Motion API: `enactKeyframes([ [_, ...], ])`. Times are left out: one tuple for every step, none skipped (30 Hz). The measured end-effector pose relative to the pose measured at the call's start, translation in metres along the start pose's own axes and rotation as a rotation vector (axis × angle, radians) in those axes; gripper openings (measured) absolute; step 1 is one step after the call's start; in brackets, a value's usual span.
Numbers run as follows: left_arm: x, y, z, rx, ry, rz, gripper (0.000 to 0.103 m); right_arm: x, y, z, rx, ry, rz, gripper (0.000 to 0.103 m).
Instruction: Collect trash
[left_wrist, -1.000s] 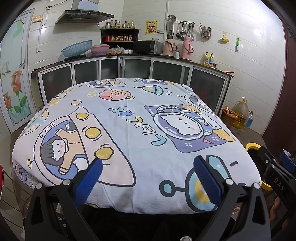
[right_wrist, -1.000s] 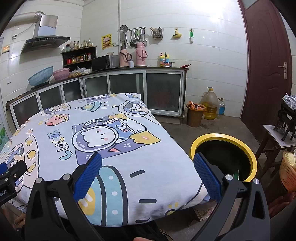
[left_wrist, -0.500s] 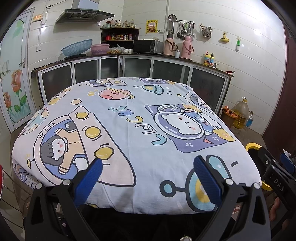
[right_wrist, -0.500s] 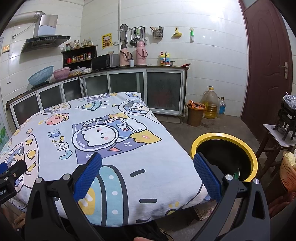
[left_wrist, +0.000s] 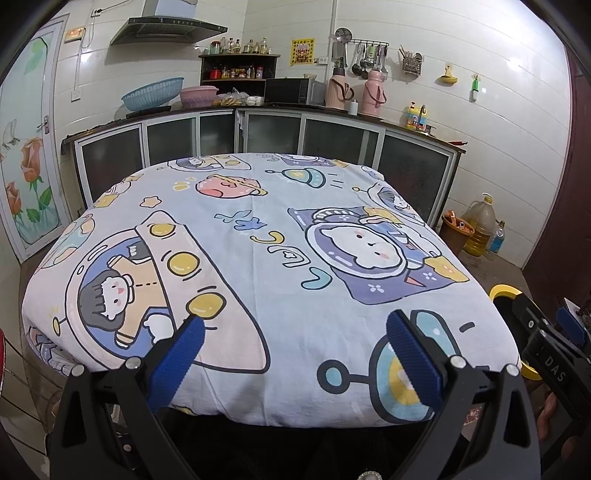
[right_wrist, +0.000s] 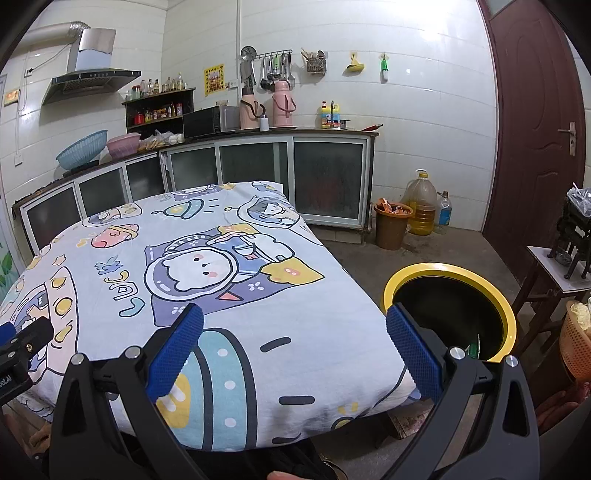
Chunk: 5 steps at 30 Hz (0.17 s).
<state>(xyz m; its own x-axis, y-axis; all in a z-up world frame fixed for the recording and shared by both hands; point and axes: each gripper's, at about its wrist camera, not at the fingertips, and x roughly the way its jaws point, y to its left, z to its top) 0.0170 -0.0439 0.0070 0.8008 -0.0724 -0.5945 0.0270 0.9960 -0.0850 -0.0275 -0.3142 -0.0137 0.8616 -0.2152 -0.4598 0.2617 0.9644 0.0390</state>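
— White-tiled kitchen walls, is that right? What fills the middle?

— Yes. A worktop (left_wrist: 258, 258) under a pale blue cartoon-print cloth (right_wrist: 207, 280) takes up most of both views. Behind it runs a long cabinet counter (left_wrist: 280, 110) with a blue basket (left_wrist: 153, 92), a pink basin (left_wrist: 199, 96), a microwave (left_wrist: 291, 90) and two pink thermos jugs (right_wrist: 282, 103).

— How do the left gripper's fingers stand?

— The left gripper (left_wrist: 293, 334) hangs at the near edge of the worktop, its blue-padded fingers (left_wrist: 177, 354) spread wide apart with nothing between them.

— And the right one?

— The right gripper (right_wrist: 293, 332) is just as wide open and has hold of nothing. Its left pad lies over the cloth's near right corner; its right pad lies over the rim of the trash bin. From the left wrist view the right gripper shows at the far right edge, in front of that bin.

— Where is the bin?

— A black trash bin with a yellow rim (right_wrist: 506, 314) stands on the floor just beside the worktop's right side. Inside it a small green scrap (right_wrist: 474, 349) shows near the right pad; I cannot tell what it is.

— Any trash on the cloth?

— I can make out only the printed pattern there.

— What else is by the floor?

— A brown bucket (right_wrist: 392, 227) holding orange wrappers, a large oil jug (right_wrist: 421, 203) and a small bottle (right_wrist: 444, 208) against the far wall, near a dark red door (right_wrist: 535, 122). An orange basket (right_wrist: 576, 347) sits at the right edge.
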Motion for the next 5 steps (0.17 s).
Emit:
enactKeyframes([
  [0.0006,0.0002,0.0001,-0.002,0.003,-0.002,0.095,0.0007,-0.0007,0.0001,0.0,0.001,0.0,0.095],
  [0.001,0.0003,0.0002,-0.003,0.005,-0.001,0.095,0.0007,-0.0008,0.0002,0.001,0.001,0.0,0.095],
  [0.0012,0.0005,0.0003,-0.003,0.006,0.001,0.095,0.0005,-0.0006,-0.0002,0.002,0.001,0.001,0.095],
  [0.0013,0.0007,0.0007,-0.004,0.007,0.0,0.095,0.0007,-0.0009,0.0003,0.0,0.0,0.0,0.095],
  [0.0014,0.0007,0.0007,-0.004,0.008,-0.002,0.095,0.0008,-0.0011,0.0004,0.0,0.001,0.001,0.095],
])
